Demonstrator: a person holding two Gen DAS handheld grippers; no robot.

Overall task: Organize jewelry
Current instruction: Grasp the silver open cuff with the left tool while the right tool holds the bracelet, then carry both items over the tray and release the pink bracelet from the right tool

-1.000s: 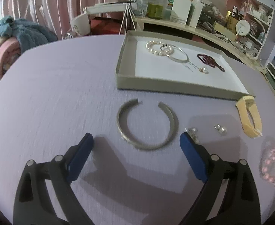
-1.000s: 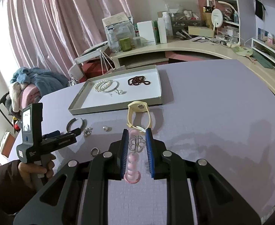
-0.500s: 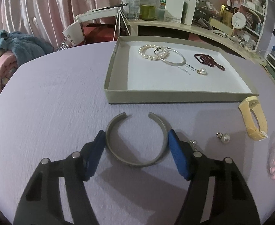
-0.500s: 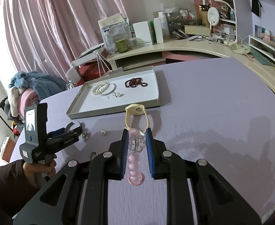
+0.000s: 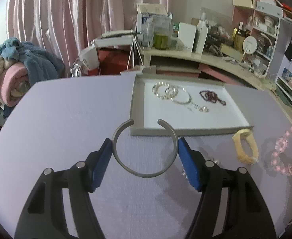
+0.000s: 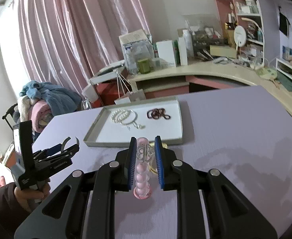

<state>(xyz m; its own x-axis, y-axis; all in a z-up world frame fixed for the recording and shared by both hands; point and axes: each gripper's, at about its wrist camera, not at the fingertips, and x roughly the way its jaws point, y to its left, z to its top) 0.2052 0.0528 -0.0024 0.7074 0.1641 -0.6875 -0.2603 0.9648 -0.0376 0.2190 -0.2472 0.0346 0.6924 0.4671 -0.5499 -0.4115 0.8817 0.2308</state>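
The left gripper (image 5: 145,149) has closed in from wide apart; its blue fingers (image 5: 101,160) now clamp the open silver cuff (image 5: 144,149), which has left the lilac desk (image 5: 66,115) and hangs in front of the grey tray (image 5: 134,101). The right gripper (image 6: 145,162) stays clamped on the pink bead bracelet (image 6: 143,177), also raised since before. The yellow band (image 5: 245,148) lies beside the tray.

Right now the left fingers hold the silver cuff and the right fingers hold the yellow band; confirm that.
Half right. The left gripper does hold the silver cuff. The right gripper holds the pink bead bracelet, as the right wrist view shows; the yellow band lies on the table beside the tray.
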